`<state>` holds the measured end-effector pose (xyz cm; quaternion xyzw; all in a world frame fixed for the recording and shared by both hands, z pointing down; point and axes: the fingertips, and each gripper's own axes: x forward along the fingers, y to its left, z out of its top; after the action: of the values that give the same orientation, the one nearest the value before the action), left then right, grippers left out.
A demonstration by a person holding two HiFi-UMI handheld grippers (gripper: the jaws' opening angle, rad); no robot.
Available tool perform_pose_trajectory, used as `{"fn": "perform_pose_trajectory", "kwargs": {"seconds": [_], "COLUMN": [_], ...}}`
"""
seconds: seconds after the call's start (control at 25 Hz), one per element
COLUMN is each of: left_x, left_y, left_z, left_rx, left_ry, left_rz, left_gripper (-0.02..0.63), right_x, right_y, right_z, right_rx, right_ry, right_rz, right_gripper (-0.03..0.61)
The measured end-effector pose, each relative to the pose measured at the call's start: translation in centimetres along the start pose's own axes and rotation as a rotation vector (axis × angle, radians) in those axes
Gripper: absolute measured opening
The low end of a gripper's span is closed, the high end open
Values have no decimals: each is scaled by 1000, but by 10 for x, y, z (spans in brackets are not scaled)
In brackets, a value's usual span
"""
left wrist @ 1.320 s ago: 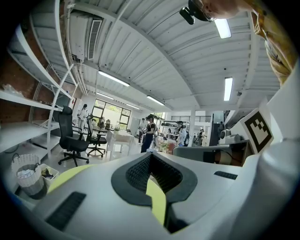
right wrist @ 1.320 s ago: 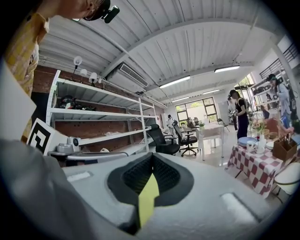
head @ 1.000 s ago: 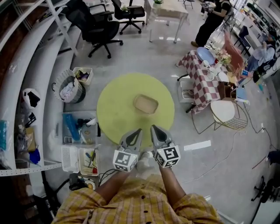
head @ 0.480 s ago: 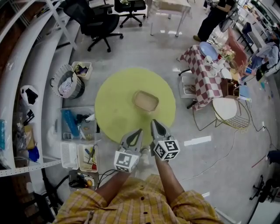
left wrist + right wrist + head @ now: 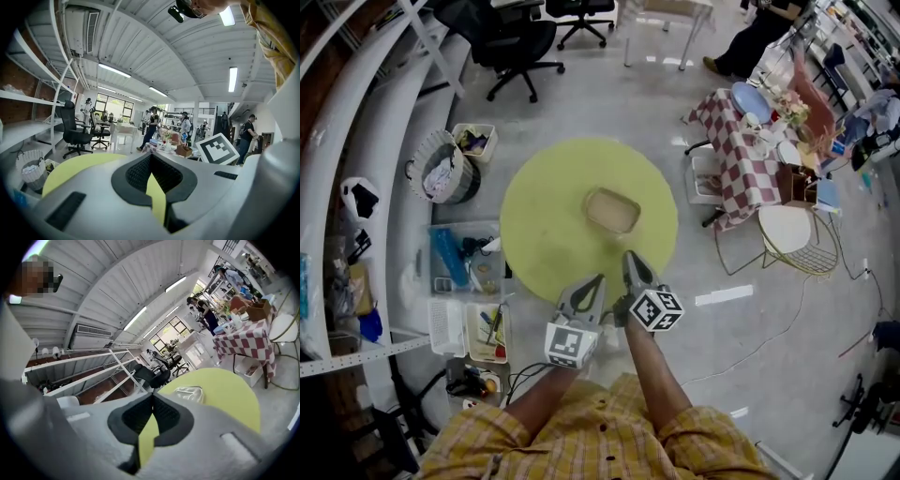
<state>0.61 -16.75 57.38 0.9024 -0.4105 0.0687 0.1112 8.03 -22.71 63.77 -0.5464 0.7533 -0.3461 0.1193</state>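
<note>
By yellow table point(image 5: 542, 225) edge: L gripper point(image 5: 597, 279), R gripper point(image 5: 629, 257), jaws together.

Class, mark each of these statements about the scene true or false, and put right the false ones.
1. A tray lies on the round yellow-green table. True.
2. The left claw grips the tray. False: its jaws are together on nothing, and it is apart from the tray, by the table's near edge.
3. The right claw has its jaws together with nothing between them. True.
4. The bin stands on the round table. False: it stands on the floor to the table's left.
5. The checked cloth covers the round table. False: it covers another table to the right.
</note>
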Motion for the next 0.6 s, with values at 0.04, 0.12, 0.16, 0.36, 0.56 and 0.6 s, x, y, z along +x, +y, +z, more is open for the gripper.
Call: {"fn": "perform_pose_trajectory", "kwargs": {"seconds": [0.04, 0.12, 0.16, 0.36, 0.56, 0.6], "left_x": [1, 2, 3, 5, 12, 13], "left_y": [-1, -3, -3, -2, -6, -7], "left_z": [-1, -2, -3, -7, -14, -14], "left_rx": [4, 6, 6, 0, 9, 13], "left_ry": [1, 3, 5, 8, 18, 18], "left_rz": [0, -1, -2, 1, 1, -1], "left_gripper": [5, 5, 5, 5, 5, 5], "right_x": [1, 3, 4, 14, 26, 27], "right_y": [-5, -14, -18, -31, -44, -47], "right_z": [-3, -11, -15, -23, -32, -33], "right_rx": [14, 37, 49, 210, 371, 398], "right_ry": [4, 20, 27, 4, -22, -32], "right_rz": [-2, -5, -5, 0, 11, 19], "right_gripper": [-2, -2, -2, -2, -2, -2]}}
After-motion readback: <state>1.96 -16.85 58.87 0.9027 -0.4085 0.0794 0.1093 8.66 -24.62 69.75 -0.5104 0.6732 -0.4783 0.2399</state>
